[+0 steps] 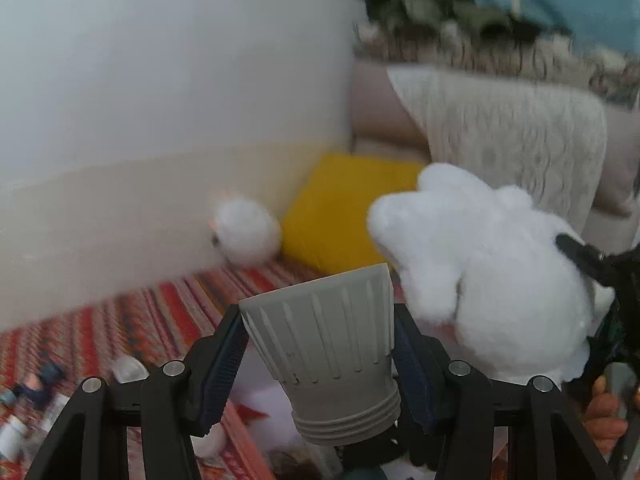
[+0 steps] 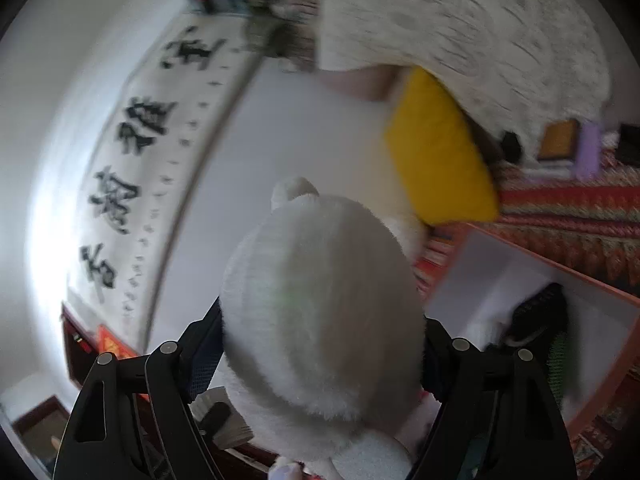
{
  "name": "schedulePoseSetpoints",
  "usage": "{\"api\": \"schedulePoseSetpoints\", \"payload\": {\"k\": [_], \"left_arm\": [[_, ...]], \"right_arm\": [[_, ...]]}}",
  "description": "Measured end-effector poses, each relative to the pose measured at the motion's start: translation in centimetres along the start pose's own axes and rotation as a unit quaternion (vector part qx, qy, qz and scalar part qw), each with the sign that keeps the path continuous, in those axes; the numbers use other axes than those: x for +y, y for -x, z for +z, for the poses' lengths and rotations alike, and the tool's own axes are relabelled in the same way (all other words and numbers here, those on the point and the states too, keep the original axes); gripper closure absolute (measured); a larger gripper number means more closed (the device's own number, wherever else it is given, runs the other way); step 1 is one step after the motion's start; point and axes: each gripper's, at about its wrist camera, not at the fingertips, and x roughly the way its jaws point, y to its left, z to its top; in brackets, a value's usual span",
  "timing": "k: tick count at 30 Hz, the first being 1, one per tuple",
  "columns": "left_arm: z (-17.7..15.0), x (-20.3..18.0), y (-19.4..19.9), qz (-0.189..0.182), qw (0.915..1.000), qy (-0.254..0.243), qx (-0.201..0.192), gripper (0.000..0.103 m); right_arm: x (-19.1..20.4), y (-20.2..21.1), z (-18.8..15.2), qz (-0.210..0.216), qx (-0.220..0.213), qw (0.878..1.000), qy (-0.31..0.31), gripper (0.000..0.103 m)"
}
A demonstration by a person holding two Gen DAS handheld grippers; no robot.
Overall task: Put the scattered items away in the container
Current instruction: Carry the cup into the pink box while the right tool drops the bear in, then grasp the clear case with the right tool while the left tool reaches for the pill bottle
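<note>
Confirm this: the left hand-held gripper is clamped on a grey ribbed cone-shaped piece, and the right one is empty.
Not quite. The right hand-held gripper is not empty: the right wrist view shows it shut on a white plush toy. The rest holds: the left hand-held gripper is clamped on the grey ribbed cone-shaped piece.

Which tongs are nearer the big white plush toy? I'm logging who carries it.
Right. The right tongs are clamped around the fluffy white plush toy; the left tongs grip a grey ribbed plastic funnel-shaped piece beside the toy, apart from it.
</note>
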Motion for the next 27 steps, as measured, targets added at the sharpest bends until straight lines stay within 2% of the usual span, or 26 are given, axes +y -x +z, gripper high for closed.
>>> {"api": "schedulePoseSetpoints", "payload": {"k": [2, 3, 4, 5, 8, 9, 12, 16, 20, 23, 27], "left_arm": [[-0.7, -0.5, -2.5, -0.019, 0.9992, 0.005, 0.034, 0.041], [-1.0, -0.7, -3.8, -0.03, 0.9981, 0.009, 0.053, 0.034], [-1.3, -0.9, -5.0, -0.041, 0.9966, 0.014, 0.071, 0.024], [-1.5, -0.8, -5.7, -0.044, 0.9954, 0.02, 0.083, 0.019], [-2.1, -0.1, -5.7, -0.032, 0.9951, 0.032, 0.088, 0.016], [-2.1, 0.2, -5.3, -0.029, 0.9954, 0.036, 0.084, 0.015], [-2.3, 1.5, -3.9, -0.016, 0.9959, 0.049, 0.075, 0.012], [-2.8, 3.9, -1.8, -0.001, 0.9951, 0.071, 0.069, 0.012], [-3.6, 6.1, 0.3, 0.018, 0.9952, 0.073, 0.063, 0.012], [-4.7, 7.9, 2.5, 0.039, 0.9948, 0.076, 0.054, 0.012], [-7.0, 11.6, 5.8, 0.071, 0.9909, 0.102, 0.051, 0.011]], "right_arm": [[-1.8, -1.2, 0.4, -0.038, 0.026, 0.999, -0.026, 0.005], [-2.3, -1.6, 0.4, -0.065, 0.035, 0.997, -0.023, 0.0], [-2.8, -1.9, 0.4, -0.092, 0.045, 0.995, -0.02, 0.0], [-3.3, -2.3, 0.5, -0.119, 0.054, 0.991, -0.016, 0.0], [-4.7, -3.4, 0.6, -0.2, 0.082, 0.976, -0.006, 0.002], [-4.8, -3.4, 0.7, -0.223, 0.082, 0.971, 0.003, 0.001], [-1.3, -1.2, 1.4, -0.25, 0.01, 0.965, 0.078, 0.001], [1.4, 0.3, 1.1, -0.24, -0.032, 0.965, 0.1, 0.001], [4.3, 1.6, 0.6, -0.228, -0.071, 0.963, 0.122, 0.001], [7.0, 0.0, -1.5, -0.213, -0.058, 0.966, 0.136, 0.001], [9.9, -3.7, -5.8, -0.178, -0.009, 0.969, 0.171, 0.001]]}}
